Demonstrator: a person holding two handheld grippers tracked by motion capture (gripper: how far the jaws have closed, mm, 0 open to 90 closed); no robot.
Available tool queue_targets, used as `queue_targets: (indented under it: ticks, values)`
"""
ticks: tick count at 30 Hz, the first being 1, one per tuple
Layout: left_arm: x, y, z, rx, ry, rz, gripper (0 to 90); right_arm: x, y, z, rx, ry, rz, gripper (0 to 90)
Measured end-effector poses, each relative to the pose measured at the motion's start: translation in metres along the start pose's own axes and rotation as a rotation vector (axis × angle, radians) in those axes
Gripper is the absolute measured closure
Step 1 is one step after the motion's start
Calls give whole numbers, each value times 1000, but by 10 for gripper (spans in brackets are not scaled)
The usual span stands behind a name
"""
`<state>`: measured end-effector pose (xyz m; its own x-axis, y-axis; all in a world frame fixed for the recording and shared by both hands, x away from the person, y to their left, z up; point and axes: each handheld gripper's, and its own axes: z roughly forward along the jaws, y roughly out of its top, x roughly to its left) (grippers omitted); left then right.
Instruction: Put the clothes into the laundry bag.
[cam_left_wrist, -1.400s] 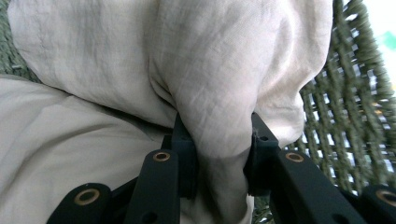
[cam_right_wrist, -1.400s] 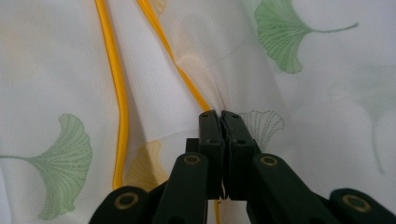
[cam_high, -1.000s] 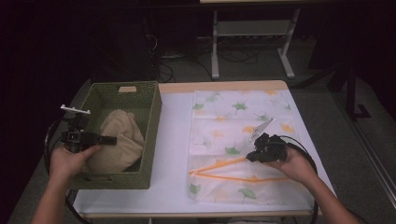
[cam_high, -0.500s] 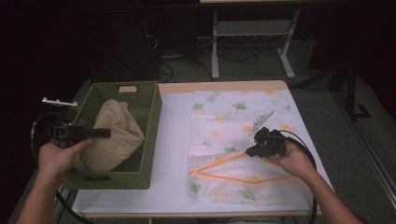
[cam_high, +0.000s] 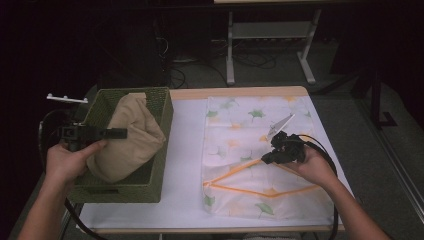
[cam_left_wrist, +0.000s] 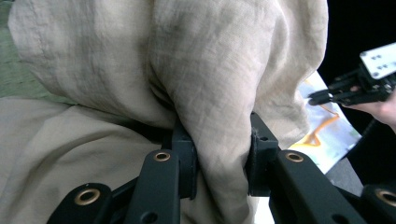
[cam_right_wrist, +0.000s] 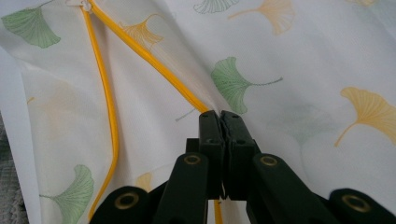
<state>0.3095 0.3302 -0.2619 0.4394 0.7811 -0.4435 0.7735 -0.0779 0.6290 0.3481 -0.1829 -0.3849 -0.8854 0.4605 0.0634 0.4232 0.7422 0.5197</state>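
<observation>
A beige linen pillow (cam_high: 127, 135) stands half out of a green woven basket (cam_high: 125, 187) at the table's left. My left gripper (cam_high: 120, 132) is shut on a fold of the pillow (cam_left_wrist: 187, 70); in the left gripper view both pads (cam_left_wrist: 184, 144) pinch the cloth. On the right lies a white cover with green and yellow leaves (cam_high: 250, 125), its orange zip (cam_high: 240, 170) undone into a V. My right gripper (cam_high: 265, 159) rests on the cover, its jaws (cam_right_wrist: 220, 116) shut on the cloth edge beside the zip (cam_right_wrist: 105, 93).
The basket sits on a white-topped table (cam_high: 185, 150) with a wooden far edge. A metal stand (cam_high: 270, 35) and cables lie on the dark floor behind. The right gripper (cam_left_wrist: 345, 91) appears far off in the left gripper view.
My left gripper has risen and drawn leftward with the pillow, which now stands higher out of the basket. The right gripper has stayed on the cover.
</observation>
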Motion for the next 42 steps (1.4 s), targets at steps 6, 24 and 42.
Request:
queue_targets:
  ticks: [6, 24, 42]
  values:
    - [-27, 13, 19, 8, -57, 49, 704, -3, 6, -2, -1, 9, -1, 874]
    - [-96, 23, 101, 119, -186, 162, 703, -22, 20, -7, -22, 35, 21, 874]
    - [-126, -14, 165, 240, -310, 206, 704, -34, 31, -5, -30, 32, 50, 874]
